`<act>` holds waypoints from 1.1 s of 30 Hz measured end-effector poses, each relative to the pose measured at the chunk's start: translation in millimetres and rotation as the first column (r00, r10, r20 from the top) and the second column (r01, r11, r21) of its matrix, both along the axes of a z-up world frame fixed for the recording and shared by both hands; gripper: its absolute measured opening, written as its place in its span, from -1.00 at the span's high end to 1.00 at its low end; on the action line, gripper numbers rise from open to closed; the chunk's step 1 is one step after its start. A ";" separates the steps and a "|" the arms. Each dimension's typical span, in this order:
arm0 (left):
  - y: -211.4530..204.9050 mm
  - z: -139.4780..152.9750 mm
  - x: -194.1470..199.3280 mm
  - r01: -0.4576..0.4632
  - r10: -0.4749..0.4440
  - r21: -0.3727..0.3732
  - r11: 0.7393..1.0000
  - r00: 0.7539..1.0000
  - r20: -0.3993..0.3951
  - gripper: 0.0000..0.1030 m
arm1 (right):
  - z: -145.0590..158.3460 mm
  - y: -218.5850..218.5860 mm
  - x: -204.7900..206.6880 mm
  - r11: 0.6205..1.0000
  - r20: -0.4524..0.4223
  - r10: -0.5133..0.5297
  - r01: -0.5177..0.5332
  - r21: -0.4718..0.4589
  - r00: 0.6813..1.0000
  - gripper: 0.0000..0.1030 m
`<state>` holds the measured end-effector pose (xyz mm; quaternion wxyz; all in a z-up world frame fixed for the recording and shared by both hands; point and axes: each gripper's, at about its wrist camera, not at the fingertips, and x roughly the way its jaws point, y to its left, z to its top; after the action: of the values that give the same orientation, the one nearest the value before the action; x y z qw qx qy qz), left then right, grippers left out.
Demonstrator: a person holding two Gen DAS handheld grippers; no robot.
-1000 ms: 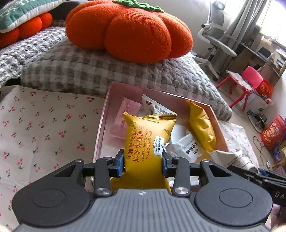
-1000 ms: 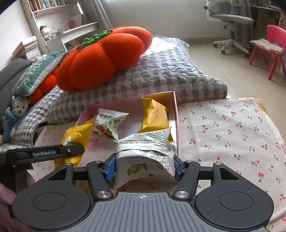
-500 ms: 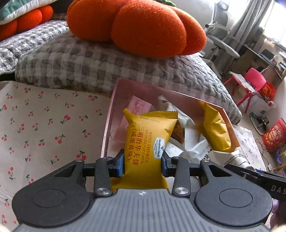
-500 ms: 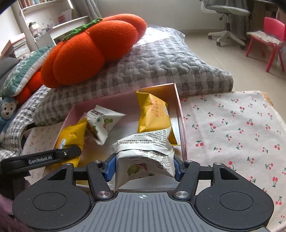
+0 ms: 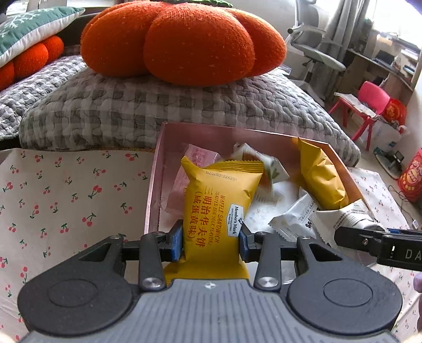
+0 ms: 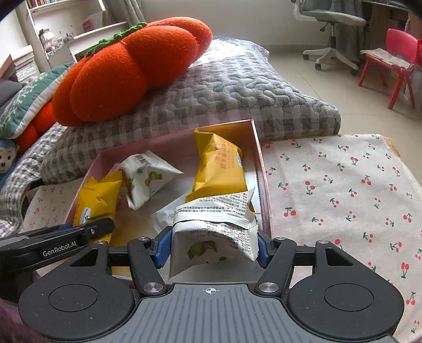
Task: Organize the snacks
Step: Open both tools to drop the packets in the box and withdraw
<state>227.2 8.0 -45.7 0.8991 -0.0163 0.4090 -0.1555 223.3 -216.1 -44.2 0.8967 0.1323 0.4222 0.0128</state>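
Yellow packet (image 5: 216, 211) upright over the pink box (image 5: 158, 168), at its left end, between the left gripper (image 5: 211, 238) pads, jaws easing apart. White packet (image 6: 213, 232) over the box's right end, between the right gripper (image 6: 212, 246) pads, jaws likewise easing apart. Behind the box, an orange cushion (image 5: 184, 39).

Pale tiled floor (image 6: 303, 71), grey office chair (image 6: 332, 18), red child's chair (image 6: 390, 58), daylit.

"Member's Mark", "WAFFLE SANDWICH" and "B20260122K231" on the yellow packet (image 5: 217, 208), "GenRobot.AI" on the left hand-held gripper (image 6: 87, 232) arm
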 end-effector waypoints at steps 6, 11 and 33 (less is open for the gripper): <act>0.1 2.6 -2.3 0.006 -0.006 -0.022 1.000 1.000 -0.001 0.00 | 3.8 0.2 -3.0 1.000 0.004 0.003 -0.003 0.013 1.000 -0.26; -0.2 10.1 -8.2 0.016 -0.016 -0.026 1.000 1.000 0.005 -0.30 | 14.2 0.0 -11.3 0.999 0.034 0.019 -0.021 0.036 0.999 -0.56; 14.4 41.3 -73.2 0.013 -0.014 0.046 0.999 1.000 0.020 -0.99 | 61.6 -6.3 -102.6 0.992 0.131 0.125 -0.123 -0.022 0.983 -0.87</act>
<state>154.0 22.4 -4.5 0.9021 0.0089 0.4036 -0.1522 120.6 -222.4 17.3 0.9211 0.0986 0.3691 0.0745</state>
